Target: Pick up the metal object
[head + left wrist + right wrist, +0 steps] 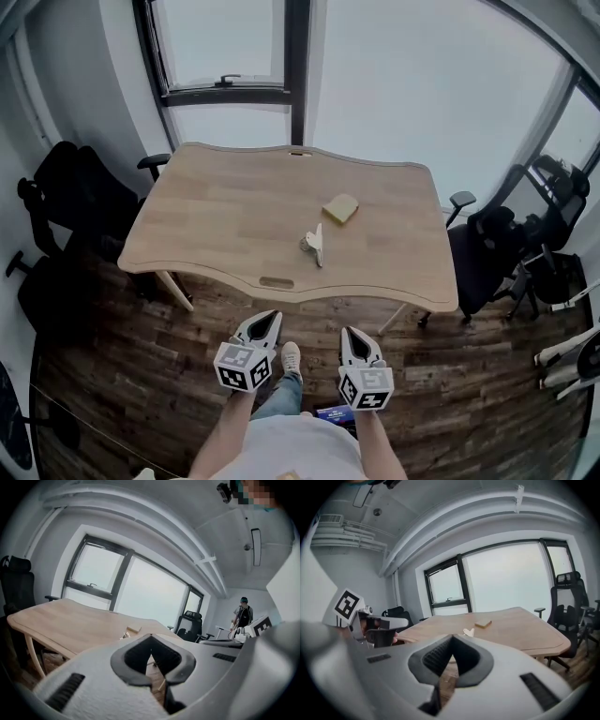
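Metal object (pixel 315 246): lies flat on the wooden worktop (pixel 216 216), right of centre and toward the near edge. Nothing touches it. 1 tan block (pixel 340 208) sits just beyond it on the far-right side, near but apart.

Both tools are off the worktop, held over the dark plank floor (pixel 141 375) on the near side, well apart from the object.
- Left hand-held gripper (pixel 266 322): jaws closed tip to tip, nothing between the pads.
- Right hand-held gripper (pixel 351 335): jaws likewise together, nothing held.

Each points toward the worktop, with its marker cube at the near end. In both gripper views the object shows small on the worktop, just past the closed jaw tips.

Surroundings: black office chairs stand at the left (pixel 70 202) and the right (pixel 492 248) of the worktop. A large window (pixel 234 47) runs along the far side. 1 pale shoe (pixel 292 356) shows between the 2 grippers. In the left gripper view a second person (pixel 242 616) stands far off at the right.
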Demonstrator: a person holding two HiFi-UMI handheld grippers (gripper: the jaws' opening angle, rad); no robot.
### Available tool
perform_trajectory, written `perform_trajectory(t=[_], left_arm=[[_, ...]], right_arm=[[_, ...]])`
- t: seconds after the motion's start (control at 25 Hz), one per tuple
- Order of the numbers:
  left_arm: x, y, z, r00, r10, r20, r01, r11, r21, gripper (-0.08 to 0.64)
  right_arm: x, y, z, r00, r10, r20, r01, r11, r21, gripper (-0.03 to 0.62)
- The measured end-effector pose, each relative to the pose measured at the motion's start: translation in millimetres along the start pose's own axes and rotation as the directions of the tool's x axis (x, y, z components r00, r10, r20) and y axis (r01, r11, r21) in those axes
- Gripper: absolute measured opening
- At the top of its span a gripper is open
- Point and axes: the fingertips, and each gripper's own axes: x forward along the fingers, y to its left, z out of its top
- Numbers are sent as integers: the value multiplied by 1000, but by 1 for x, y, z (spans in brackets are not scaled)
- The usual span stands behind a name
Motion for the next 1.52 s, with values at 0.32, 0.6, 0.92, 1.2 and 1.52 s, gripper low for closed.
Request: perform_trajectory(t=[0.32, 0.6, 0.92, 1.2, 1.52], left_arm=[[128, 38, 43, 996, -82, -23, 82, 996, 22, 15], [215, 86, 74, 989, -144, -35, 143, 989, -26, 15], [278, 122, 82, 985, -160, -71, 161, 987, 14, 15], [298, 144, 76, 986, -142, -84, 141, 990, -16, 15], [295, 149, 87, 990, -119, -77, 119, 993, -15, 15]], right_arm=[[97, -65, 49, 997, -77, -21, 77, 997, -21, 11], [186, -93, 80, 994, -107, -32, 106, 994, -21, 11], [245, -111, 95, 992, -125, -6, 125, 992, 33, 11], [250, -119, 99, 988, -154, -25, 154, 988, 4, 11], [260, -121, 106, 990, -137, -17, 137, 991, 1, 11]])
